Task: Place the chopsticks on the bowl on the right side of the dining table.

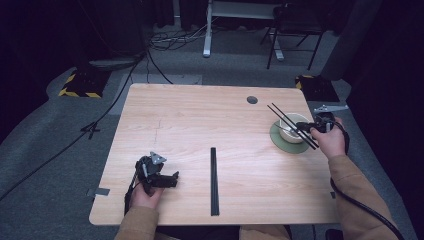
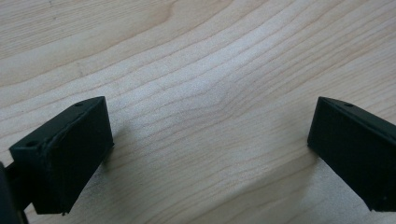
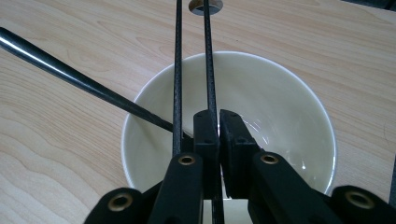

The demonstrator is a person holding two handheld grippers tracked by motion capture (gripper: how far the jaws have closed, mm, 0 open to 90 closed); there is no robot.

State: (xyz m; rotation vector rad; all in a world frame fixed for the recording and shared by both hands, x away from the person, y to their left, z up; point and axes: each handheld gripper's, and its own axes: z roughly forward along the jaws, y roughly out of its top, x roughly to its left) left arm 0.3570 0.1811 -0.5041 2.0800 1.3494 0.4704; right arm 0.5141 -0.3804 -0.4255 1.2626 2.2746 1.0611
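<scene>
A dim room is seen around a light wooden table [image 1: 200,125], with grey carpet [image 1: 50,150] underfoot, cables [image 1: 175,37] trailed across the floor, yellow-and-black striped blocks [image 1: 80,82] at the far left and far right, and a white desk leg [image 1: 207,30] and a dark chair [image 1: 295,25] beyond. A round cable hole [image 1: 252,100] is set into the far right of the tabletop. A long black strip [image 1: 213,180] is laid at the near centre, running near to far. At the far right a cream bowl [image 1: 294,127] is stood on a green saucer [image 1: 280,140]; a metal utensil handle [image 3: 70,74] is leaned inside it. The right gripper [image 3: 218,122] is held over the bowl, its jaws closed on a pair of black chopsticks [image 1: 292,126]. The left gripper [image 1: 167,179] is rested near the left edge, jaws spread wide above bare wood.
</scene>
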